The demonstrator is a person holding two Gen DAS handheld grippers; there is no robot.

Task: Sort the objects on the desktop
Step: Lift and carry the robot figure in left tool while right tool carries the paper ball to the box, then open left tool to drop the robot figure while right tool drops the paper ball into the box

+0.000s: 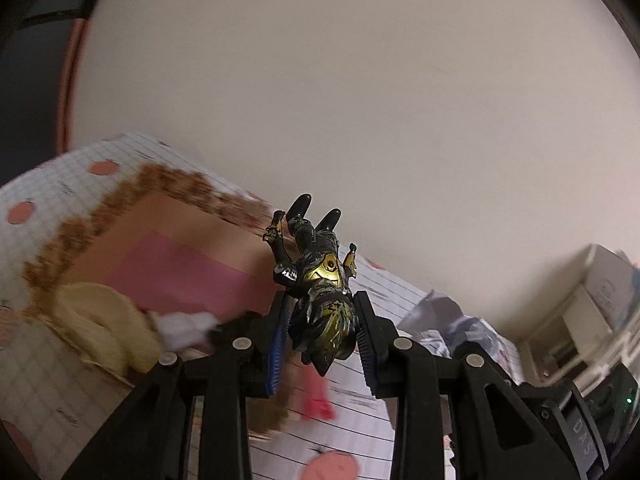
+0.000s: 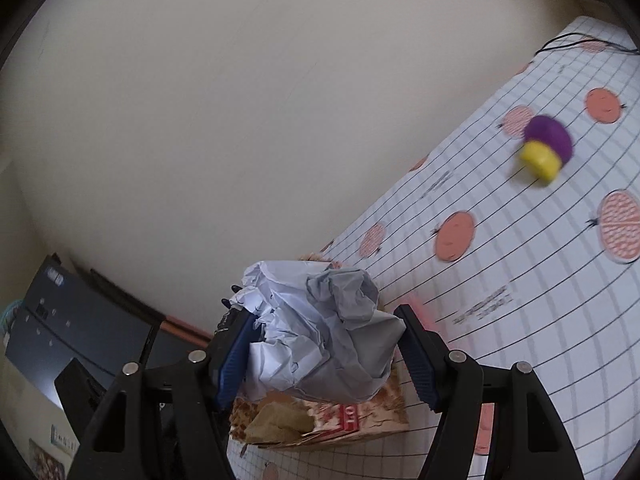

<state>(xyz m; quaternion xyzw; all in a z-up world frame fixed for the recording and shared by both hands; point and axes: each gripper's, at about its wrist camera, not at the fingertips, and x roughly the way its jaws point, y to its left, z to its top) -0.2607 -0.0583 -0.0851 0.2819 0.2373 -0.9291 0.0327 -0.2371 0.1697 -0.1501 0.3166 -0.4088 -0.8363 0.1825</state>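
In the left wrist view a black and gold toy figure [image 1: 320, 280] hangs upside down, legs pointing up, with my left gripper [image 1: 322, 340] shut on its lower half. Behind it lies a brown cardboard box [image 1: 168, 240] with a pink bottom and pale things inside. In the right wrist view my right gripper [image 2: 326, 356] is shut on a crumpled ball of white and grey paper [image 2: 320, 328]. That ball also shows in the left wrist view as the crumpled paper [image 1: 448, 320] at the right. Below it sits a cardboard box [image 2: 320, 420].
A purple and yellow toy [image 2: 546, 150] lies on the lined tablecloth [image 2: 520, 280] with pink fruit prints. A red clip-like thing [image 1: 318, 400] lies on the cloth under the left gripper. A plain wall fills the back. Dark panels [image 2: 80, 340] stand at the lower left.
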